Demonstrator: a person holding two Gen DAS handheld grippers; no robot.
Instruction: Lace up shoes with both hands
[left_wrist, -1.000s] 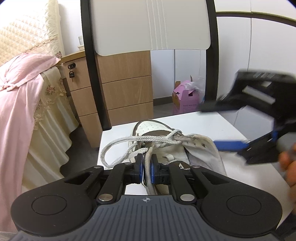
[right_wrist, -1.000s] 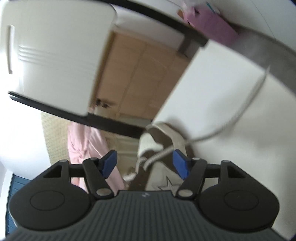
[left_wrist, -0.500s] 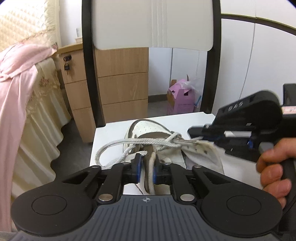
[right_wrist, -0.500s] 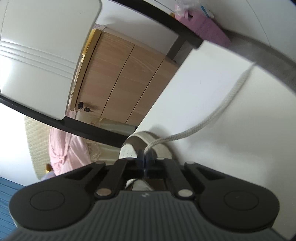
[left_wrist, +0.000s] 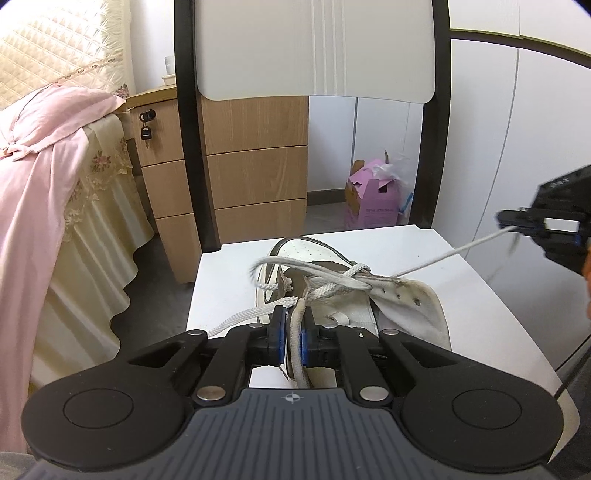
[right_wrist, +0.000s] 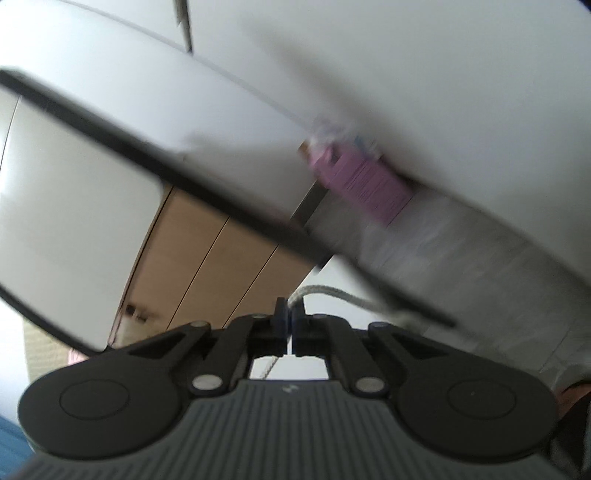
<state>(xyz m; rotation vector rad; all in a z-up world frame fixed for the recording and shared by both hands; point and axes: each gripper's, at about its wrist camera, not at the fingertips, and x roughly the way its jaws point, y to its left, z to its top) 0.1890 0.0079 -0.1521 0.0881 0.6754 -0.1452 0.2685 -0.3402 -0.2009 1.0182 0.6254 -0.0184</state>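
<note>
Lace (left_wrist: 454, 254) clenched in right hand-held gripper (left_wrist: 511, 225), shoe (left_wrist: 402, 306) edge clamped by left hand-held gripper (left_wrist: 293, 338): pull taut steadily, outward, without lifting shoe.

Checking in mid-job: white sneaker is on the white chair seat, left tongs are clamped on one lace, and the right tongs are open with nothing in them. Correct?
Not quite. The right tongs are shut on the grey-white woven shoelace, drawn taut from the white leather sneaker; both wrist views show it. The rest holds: the sneaker lies on the white chair seat and the left tongs are clamped on a lace.
</note>
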